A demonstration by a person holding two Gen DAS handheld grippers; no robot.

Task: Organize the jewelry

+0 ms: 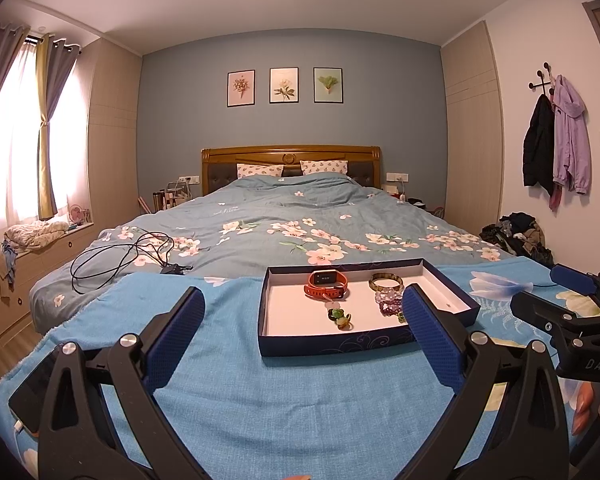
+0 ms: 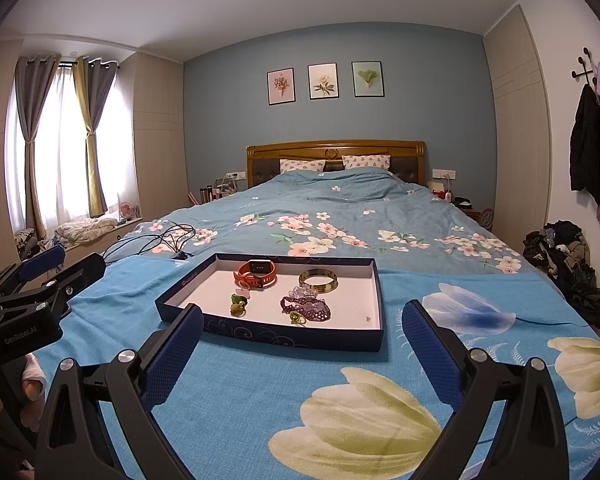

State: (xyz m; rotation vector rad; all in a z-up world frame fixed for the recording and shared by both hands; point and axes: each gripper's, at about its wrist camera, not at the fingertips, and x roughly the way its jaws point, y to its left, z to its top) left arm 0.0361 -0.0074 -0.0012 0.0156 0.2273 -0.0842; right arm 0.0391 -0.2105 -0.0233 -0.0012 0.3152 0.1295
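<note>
Both tools held above the towel at the foot of the bed, each spread wide and carrying nothing: left tool, right tool.

All the jewelry I can see lies inside the shallow box: orange watch at the back, bangle beside it, purple bead strands in front of the bangle, small green pieces toward the left. This fits either a finished sort or a lot awaiting sorting; I cannot tell which.

For any pick, I judge a low approach over the box wall best, pinching one piece clear of its neighbours.

Hard to make out: the speck near the right wall, how many strands the beads form, and what the green pieces are. The left tool's finger hides part of the beads in its own view.
</note>
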